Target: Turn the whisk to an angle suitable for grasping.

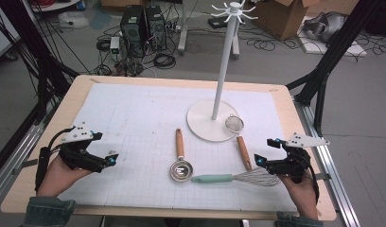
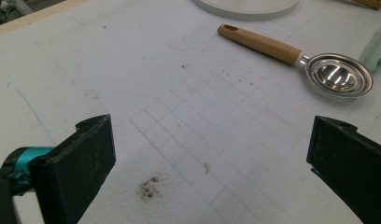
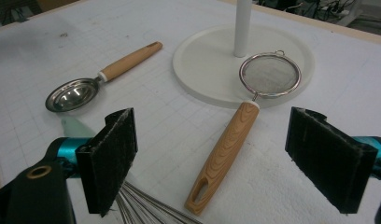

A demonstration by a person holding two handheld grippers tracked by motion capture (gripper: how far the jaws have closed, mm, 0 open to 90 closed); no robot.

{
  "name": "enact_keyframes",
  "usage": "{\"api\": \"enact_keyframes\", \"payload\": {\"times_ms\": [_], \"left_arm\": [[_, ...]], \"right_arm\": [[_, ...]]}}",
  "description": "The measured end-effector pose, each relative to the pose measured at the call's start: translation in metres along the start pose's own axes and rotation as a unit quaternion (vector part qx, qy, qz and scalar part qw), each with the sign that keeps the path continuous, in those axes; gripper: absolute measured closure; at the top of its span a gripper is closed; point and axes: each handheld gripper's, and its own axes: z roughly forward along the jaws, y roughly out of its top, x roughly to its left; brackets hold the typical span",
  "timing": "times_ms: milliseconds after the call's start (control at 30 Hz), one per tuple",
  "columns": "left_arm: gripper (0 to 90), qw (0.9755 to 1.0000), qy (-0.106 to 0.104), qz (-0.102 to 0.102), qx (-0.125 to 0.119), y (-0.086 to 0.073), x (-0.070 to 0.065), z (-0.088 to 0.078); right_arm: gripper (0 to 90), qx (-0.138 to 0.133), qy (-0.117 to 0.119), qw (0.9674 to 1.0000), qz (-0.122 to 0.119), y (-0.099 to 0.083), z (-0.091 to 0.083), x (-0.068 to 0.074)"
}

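Left gripper (image 1: 113,159): rested low at the left of the white gridded mat (image 1: 134,118), held in the person's left hand (image 1: 56,176). Jaws stood wide apart with nothing between them; the left gripper view showed bare, lightly soiled mat in the gap.

Measuring scoop (image 1: 180,166): steel bowl toward the person, wooden handle pointing away across the table. It lay near the middle of the mat, well apart from the left gripper, ahead and to the right in the left gripper view (image 2: 335,77).

Whisk (image 1: 238,178): pale green handle to the left, wire head to the right, long axis running across the table. Its wires reached just beside the right gripper; in the right gripper view they showed at the bottom edge (image 3: 142,210), below the left jaw.

Utensil stand (image 1: 211,124): white round base with an upright pole and hooked top, at the far centre-right of the mat.

Strainer (image 1: 238,137): small mesh bowl resting on the rim of the stand's base, wooden handle slanting down toward the person's right side. In the right gripper view (image 3: 226,156) the handle ran lengthwise up the gap between the jaws, hanging hole nearest, mesh farthest.

Right gripper (image 1: 258,161): at the right of the mat, in the person's right hand (image 1: 302,189). Jaws stood wide, pressing on nothing. Judged the nearer of the two to the strainer: the handle end lay just ahead of the fingers, its axis roughly along the line of approach, so a grip would likely call for lowering over the handle and closing across its width.
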Motion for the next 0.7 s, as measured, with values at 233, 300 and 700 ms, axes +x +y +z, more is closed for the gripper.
{"api": "enact_keyframes", "payload": {"times_ms": [233,300,700], "left_arm": [[1.7,1.0,0.001,-0.002,0.001,0.0007,0.0004,0.0021],[1.7,1.0,0.0,-0.001,0.0,0.0011,0.0003,0.0025],[1.7,1.0,-0.001,0.0,0.001,0.0011,-0.0006,0.0036]], "right_arm": [[15.9,0.007,0.002,1.0,-0.001,-0.0019,0.0008,-0.0003],[15.9,0.006,0.001,1.0,-0.003,-0.0021,-0.0007,0.0],[15.9,0.016,0.008,0.9998,-0.012,0.0018,-0.0033,0.0029]]}}
